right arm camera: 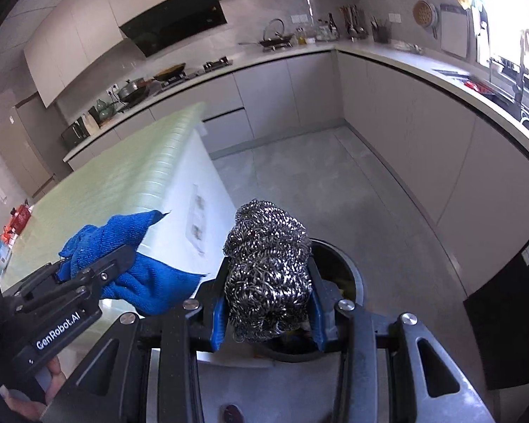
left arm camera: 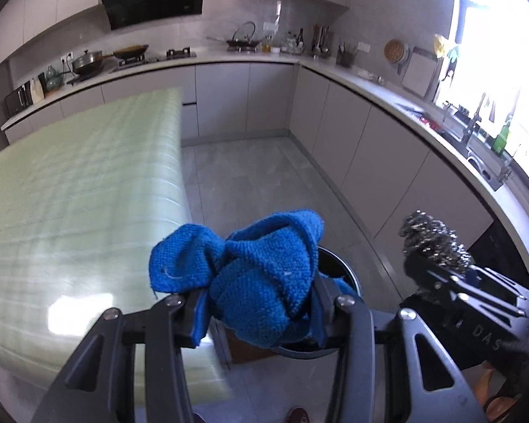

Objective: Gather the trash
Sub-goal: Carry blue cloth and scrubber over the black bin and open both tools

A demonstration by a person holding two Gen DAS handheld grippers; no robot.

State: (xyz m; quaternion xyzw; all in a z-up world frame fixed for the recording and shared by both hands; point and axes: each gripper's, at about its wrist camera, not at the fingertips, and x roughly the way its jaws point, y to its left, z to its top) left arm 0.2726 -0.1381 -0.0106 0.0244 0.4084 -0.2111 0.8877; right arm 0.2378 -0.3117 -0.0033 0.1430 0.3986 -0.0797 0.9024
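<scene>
My left gripper [left arm camera: 261, 303] is shut on a crumpled blue cloth [left arm camera: 250, 275] and holds it over the rim of a round dark trash bin [left arm camera: 349, 275] on the floor. The cloth also shows in the right wrist view [right arm camera: 137, 268]. My right gripper [right arm camera: 268, 303] is shut on a steel wool scrubber [right arm camera: 268, 268] and holds it just above the same bin [right arm camera: 349, 275]. The scrubber also shows at the right of the left wrist view [left arm camera: 433, 243]. The two grippers are side by side, left one beside the table edge.
A table with a pale green cloth [left arm camera: 70, 194] stands to the left, its corner close to the bin. Grey cabinets and a counter [left arm camera: 388, 95] with pans and a sink run along the back and right. Grey tiled floor [left arm camera: 264, 183] lies between.
</scene>
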